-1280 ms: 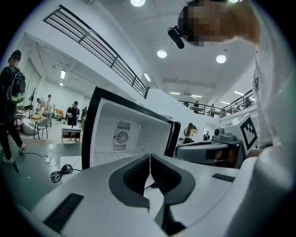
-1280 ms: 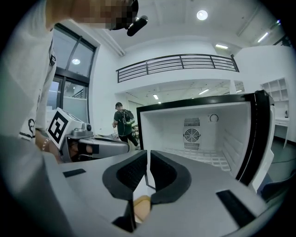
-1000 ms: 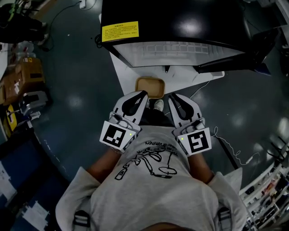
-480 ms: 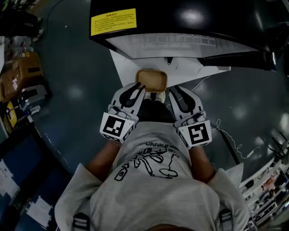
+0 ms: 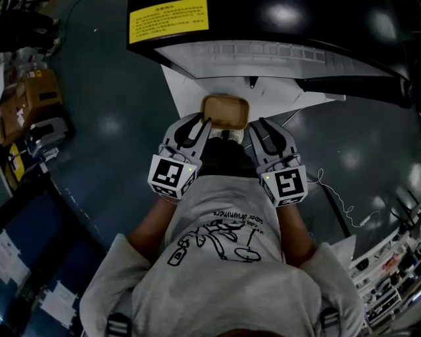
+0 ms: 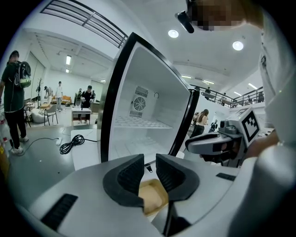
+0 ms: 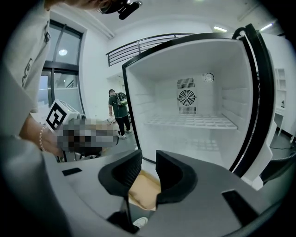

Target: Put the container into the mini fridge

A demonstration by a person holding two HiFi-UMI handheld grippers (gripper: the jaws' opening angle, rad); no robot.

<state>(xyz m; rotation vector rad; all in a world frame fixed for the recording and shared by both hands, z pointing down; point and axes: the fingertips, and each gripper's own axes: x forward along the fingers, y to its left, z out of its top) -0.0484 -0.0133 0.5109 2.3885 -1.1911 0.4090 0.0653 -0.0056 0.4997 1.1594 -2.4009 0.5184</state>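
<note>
Flanking container (image 5: 225,112): left tool (image 5: 200,124), right tool (image 5: 258,126) jaws just been opening, nothing pinched. Looks light, rigid; grip opposite rims.

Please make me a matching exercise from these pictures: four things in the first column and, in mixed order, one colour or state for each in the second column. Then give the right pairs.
Column one
1. container
2. mini fridge
3. label
4. cable

Column two
A. black, coiled on the floor
B. yellow, on a black top
C. tan, lying in front of the fridge
D. door open, white inside, nothing on the shelf

Pairs: 1-C, 2-D, 3-B, 4-A
</note>
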